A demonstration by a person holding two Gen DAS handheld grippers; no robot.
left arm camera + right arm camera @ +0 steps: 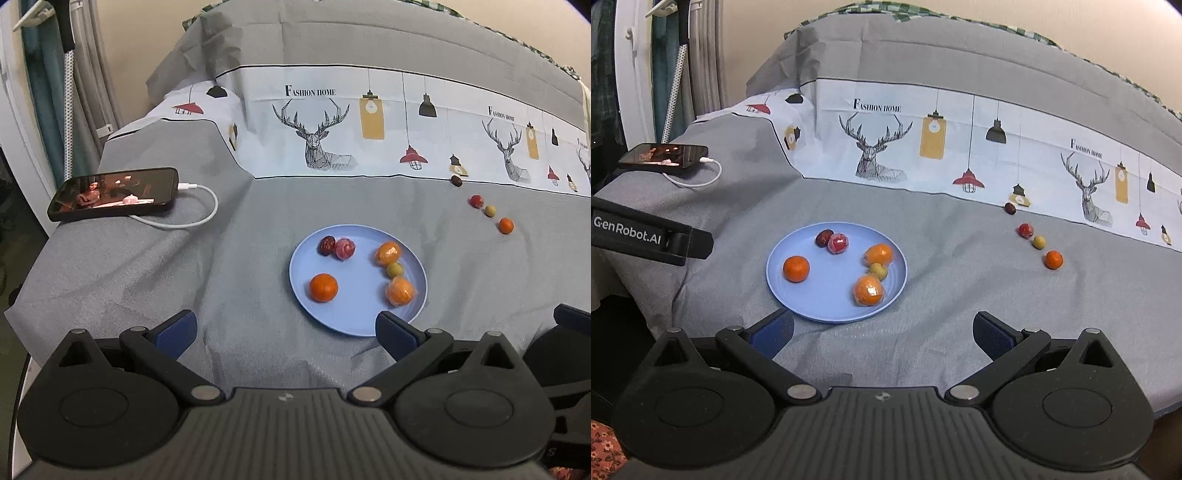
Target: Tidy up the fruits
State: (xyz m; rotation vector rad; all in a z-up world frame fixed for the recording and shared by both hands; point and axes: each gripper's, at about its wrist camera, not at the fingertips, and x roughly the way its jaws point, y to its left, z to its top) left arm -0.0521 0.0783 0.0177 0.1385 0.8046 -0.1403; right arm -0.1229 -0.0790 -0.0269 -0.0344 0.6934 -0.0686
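Plate point(303, 280) — just beyond left gripper point(286, 328)

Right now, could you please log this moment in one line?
left tongs open | right tongs open | six fruits on plate | four on cloth

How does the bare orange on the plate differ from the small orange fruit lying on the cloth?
The bare orange lies on the blue plate; the small orange fruit lies on the grey cloth. The first looks larger. It lies alone; the other ends a row of small fruits. Both are round and unwrapped.
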